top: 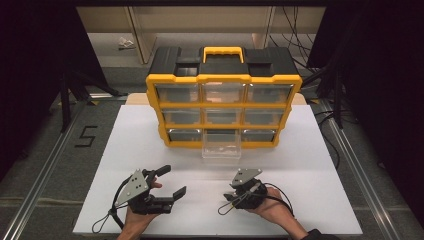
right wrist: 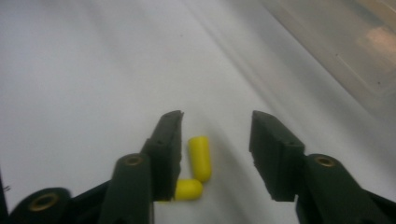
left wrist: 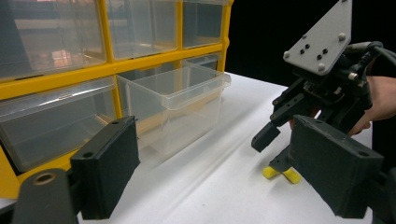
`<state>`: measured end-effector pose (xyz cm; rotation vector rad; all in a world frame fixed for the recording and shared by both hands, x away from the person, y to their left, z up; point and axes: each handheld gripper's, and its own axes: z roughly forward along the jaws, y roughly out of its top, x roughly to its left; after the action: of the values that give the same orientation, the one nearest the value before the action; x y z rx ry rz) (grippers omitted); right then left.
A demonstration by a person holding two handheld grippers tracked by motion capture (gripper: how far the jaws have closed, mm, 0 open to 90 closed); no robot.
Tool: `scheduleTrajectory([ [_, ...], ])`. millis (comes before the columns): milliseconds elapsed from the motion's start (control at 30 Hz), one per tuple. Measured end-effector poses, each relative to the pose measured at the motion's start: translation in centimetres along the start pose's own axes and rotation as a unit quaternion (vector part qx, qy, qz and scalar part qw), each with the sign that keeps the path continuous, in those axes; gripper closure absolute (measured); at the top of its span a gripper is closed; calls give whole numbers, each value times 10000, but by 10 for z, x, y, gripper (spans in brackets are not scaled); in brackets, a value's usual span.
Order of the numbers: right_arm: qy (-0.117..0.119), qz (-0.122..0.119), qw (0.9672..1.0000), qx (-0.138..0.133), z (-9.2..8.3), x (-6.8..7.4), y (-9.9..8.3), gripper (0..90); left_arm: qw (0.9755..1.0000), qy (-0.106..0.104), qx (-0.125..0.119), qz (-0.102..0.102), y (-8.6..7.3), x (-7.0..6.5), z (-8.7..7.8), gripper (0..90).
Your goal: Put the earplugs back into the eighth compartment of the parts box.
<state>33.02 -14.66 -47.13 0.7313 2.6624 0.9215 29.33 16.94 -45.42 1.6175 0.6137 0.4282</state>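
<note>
Your right gripper (right wrist: 215, 154) is tipped down onto the white table (top: 150, 150) with its jaws apart, and two small yellow capsule-shaped pieces lie between and just beside them. One yellow piece (right wrist: 200, 157) sits upright in the gap, close to the left jaw in the right gripper view; the other yellow piece (right wrist: 188, 190) lies crosswise at that jaw's base, touching or nearly touching the first. Neither looks pinched yet. The angle suggests you are lining up to close on the upright one, so the second may get nudged or caught along with it.

Your left gripper (top: 170, 181) rests off to the side of the right one, jaws wide apart and holding nothing, seemingly just waiting.

Beyond both grippers stands the yellow-and-black drawer organizer (top: 223, 97). Its bottom-middle clear drawer (left wrist: 175, 105) is pulled out toward your grippers, and I'd guess it is open to receive the yellow pieces. It looks empty, though the clear plastic makes that hard to confirm. The other drawers are shut, and their contents cannot be made out.
</note>
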Motion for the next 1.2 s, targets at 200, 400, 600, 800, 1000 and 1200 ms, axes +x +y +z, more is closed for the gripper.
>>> scheduleTrajectory([
  [200,97,-52,9998,186,6,-1,2,671,10000,20,13,-18,0,1,0,159],
  [400,211,-60,9989,415,10,1,3,796,10000,34,55,11,0,0,1,161],
  [600,167,-103,9994,296,8,2,6,819,9999,80,90,83,0,-2,-1,161],
  [800,29,-48,10000,-71,-2,0,10,818,9999,100,64,68,0,-3,-3,162],
  [1000,-102,-69,9988,-468,-10,0,13,815,9999,95,60,68,0,-3,-4,162],
  [1200,-200,38,9965,-816,-18,-4,17,815,9999,112,55,62,0,-2,-4,163],
])
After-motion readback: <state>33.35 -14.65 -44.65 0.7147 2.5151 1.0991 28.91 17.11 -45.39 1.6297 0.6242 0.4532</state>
